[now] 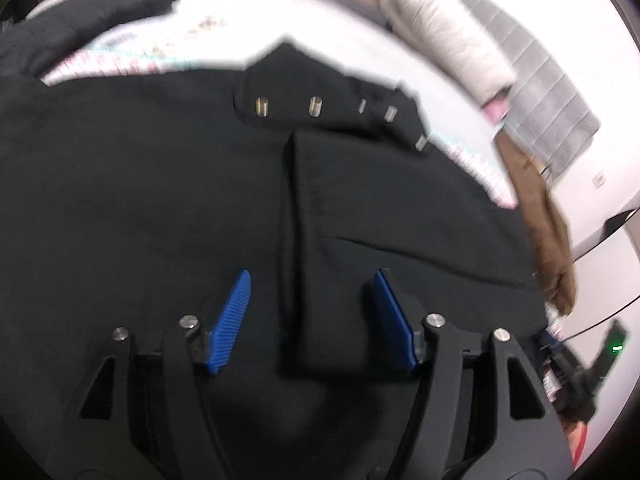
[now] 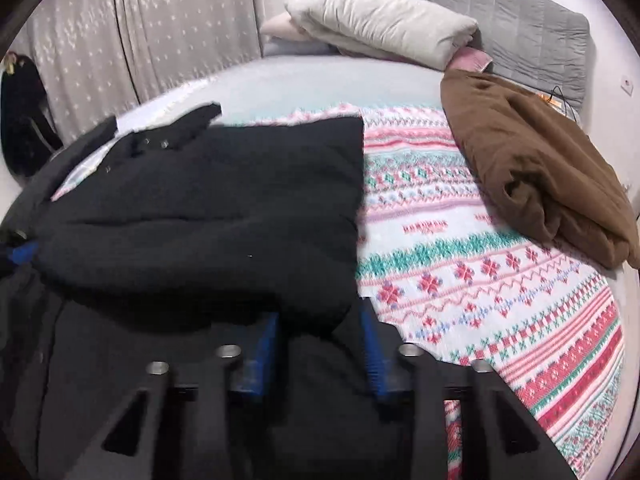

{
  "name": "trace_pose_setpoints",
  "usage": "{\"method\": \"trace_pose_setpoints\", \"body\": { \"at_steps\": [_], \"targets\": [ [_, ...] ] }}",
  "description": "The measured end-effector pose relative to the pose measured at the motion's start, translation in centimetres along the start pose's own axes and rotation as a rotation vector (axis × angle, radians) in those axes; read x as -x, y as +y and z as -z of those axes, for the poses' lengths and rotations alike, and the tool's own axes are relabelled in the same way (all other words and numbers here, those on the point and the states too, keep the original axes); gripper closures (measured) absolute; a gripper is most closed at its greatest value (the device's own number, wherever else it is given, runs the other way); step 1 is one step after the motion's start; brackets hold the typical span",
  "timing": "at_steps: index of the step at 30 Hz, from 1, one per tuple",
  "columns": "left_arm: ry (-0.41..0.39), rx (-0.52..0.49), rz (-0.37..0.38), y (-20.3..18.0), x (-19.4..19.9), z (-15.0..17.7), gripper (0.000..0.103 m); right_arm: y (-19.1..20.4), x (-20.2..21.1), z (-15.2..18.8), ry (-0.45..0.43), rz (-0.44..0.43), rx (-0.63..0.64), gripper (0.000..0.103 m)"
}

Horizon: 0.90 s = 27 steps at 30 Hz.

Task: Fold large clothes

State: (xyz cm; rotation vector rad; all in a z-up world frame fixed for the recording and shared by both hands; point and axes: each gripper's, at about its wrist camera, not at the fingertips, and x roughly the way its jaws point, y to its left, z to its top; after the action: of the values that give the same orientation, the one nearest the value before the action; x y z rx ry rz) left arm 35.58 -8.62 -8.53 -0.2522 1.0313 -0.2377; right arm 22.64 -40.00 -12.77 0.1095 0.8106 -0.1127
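A large black garment [image 1: 140, 180] with a row of metal snaps [image 1: 316, 106] lies spread on the bed and fills the left wrist view. My left gripper [image 1: 312, 276] hovers over it, open; a lengthwise fold of the cloth runs between its blue pads [image 1: 234, 320], which stand clear of it. In the right wrist view the same black garment [image 2: 200, 220] lies folded over on the left half of the bed. My right gripper [image 2: 320, 314] sits at its near right corner, its blue pads [image 2: 370, 344] closed on a bunch of the black cloth.
A patterned pink, green and white bed cover [image 2: 460, 260] shows to the right of the garment. A brown garment [image 2: 540, 160] lies crumpled at the far right. Folded bedding [image 2: 380, 20] rests against the grey headboard [image 2: 540, 12]. Curtains [image 2: 140, 40] hang behind, and cables [image 1: 592, 324] run off the bed's right side.
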Motion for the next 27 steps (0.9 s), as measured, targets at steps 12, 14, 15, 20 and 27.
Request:
{"method": "trace_pose_setpoints", "body": {
  "at_steps": [12, 14, 15, 20, 27],
  "targets": [
    [-0.14, -0.301, -0.09, -7.3, 3.3, 0.3, 0.043, -4.2, 5.4, -2.3, -0.049, -0.11, -0.2, 0.07],
    [-0.135, -0.346, -0.038, -8.2, 2.7, 0.8, 0.041, -2.8, 5.7, -2.7, -0.082, -0.131, -0.17, 0.066],
    [-0.116, -0.362, -0.021, -8.5, 1.9, 1.2, 0.041, -1.8, 5.3, -2.8, -0.083, -0.129, -0.142, 0.066],
    [-0.027, -0.411, -0.029, -8.0, -1.1, 4.1, 0.037, 0.7, 0.0, -1.9, 0.031, -0.123, -0.106, 0.066],
    [-0.009, -0.401, -0.094, -6.7, 2.1, 4.4, 0.016, 0.1, -0.1, -0.7, 0.121, -0.109, -0.148, 0.058]
  ]
}}
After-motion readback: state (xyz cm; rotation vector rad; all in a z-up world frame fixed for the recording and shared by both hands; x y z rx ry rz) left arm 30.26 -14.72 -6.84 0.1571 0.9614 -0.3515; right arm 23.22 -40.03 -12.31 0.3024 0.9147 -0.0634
